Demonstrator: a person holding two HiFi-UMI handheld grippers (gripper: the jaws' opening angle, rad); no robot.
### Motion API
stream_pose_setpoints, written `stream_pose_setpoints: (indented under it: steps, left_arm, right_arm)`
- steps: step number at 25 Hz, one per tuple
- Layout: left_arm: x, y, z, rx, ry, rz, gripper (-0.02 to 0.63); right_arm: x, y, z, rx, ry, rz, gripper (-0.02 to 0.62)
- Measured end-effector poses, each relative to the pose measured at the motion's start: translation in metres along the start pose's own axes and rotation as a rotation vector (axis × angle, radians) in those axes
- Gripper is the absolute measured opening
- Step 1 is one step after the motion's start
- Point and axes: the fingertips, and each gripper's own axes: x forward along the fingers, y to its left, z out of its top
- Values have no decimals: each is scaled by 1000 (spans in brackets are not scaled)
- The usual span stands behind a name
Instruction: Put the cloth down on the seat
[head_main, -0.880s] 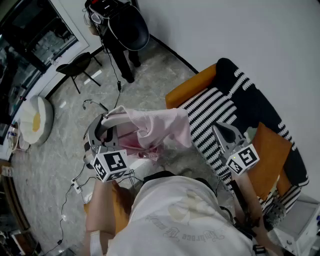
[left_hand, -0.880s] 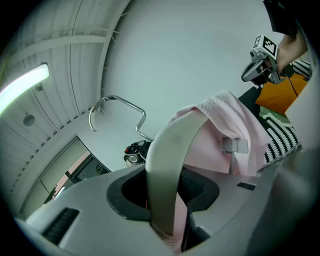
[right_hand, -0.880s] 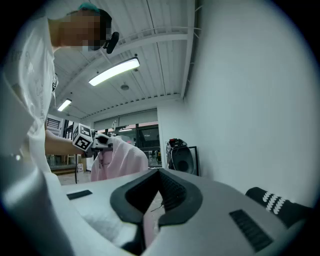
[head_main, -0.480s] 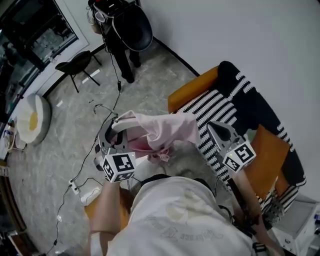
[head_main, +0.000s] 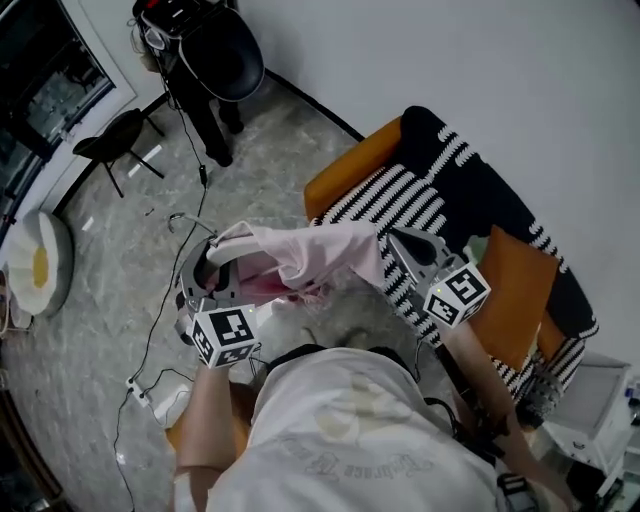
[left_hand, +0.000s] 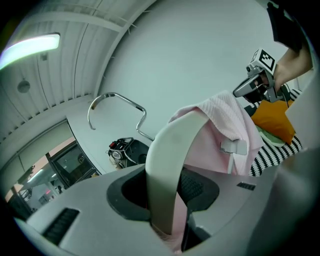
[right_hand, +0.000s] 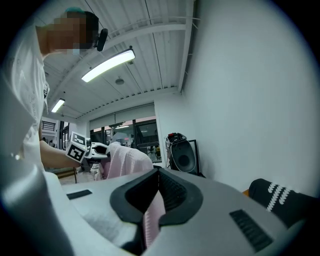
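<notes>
The pink cloth (head_main: 315, 252) is hanging up in the air, stretched between the two grippers, by the left side of the seat. The left gripper (head_main: 215, 258) is squeezing a bunch of the cloth at its left end. The right gripper (head_main: 398, 250) is pinching the right end, its jaws almost together.

The orange seat (head_main: 352, 168) is standing against the white wall (head_main: 480, 80). A black-and-white striped blanket (head_main: 405, 205) is lying over it. The grey stone floor (head_main: 100, 310) is showing below the cloth. Far off on the left, a black speaker (head_main: 225, 62) and a black chair (head_main: 112, 142) are standing. A round white cushion (head_main: 35, 268) is lying on the floor nearer on the left.
</notes>
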Motion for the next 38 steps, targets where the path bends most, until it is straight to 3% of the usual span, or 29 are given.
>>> stream_pose_setpoints:
  steps: [10,18,25,31,38]
  left_arm:
    - [10,-1,17,32,-45,-31,152]
    - [10,23,50,37,-96,-58,152]
    - [7,28,55,32,-125,-100,152]
    - [16,20,59,38,-114,-134,152]
    - [33,22,81,69,-88,-129,152]
  right_arm:
    - [-27,-17,-13,42,20,-113,17]
    - [-37,-26,-21,100,48,-208,17]
    - [-45,-22,-57,178,100,-287,17]
    - [-49,-24,-81,228,156,-295,17]
    - [-38,-58,-100,262,177,-270,17]
